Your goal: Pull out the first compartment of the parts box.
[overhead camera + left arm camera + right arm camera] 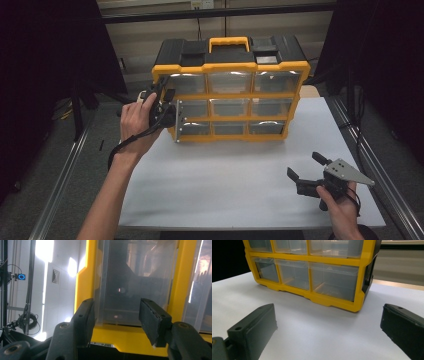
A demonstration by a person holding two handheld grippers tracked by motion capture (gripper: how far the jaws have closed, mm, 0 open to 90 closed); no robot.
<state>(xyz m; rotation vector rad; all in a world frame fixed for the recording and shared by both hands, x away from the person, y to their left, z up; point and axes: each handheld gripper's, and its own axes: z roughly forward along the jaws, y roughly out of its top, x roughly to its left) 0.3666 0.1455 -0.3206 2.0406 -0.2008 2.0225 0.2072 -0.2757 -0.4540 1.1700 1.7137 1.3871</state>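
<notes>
I see the yellow-and-black organizer (231,90) standing upright at the far middle of the white table (225,190), its long axis running across the table and its three rows of clear drawers facing me; through the cloudy fronts I cannot make out whether anything lies inside them. My left gripper (167,114) is at the cabinet's left end with a clear drawer (132,282) between its half-spread jaws, and whether the pads actually press on it is hard to tell. My right gripper (306,173) sits near the table's right front corner, well apart from the cabinet, its jaws spread wide on nothing.
</notes>
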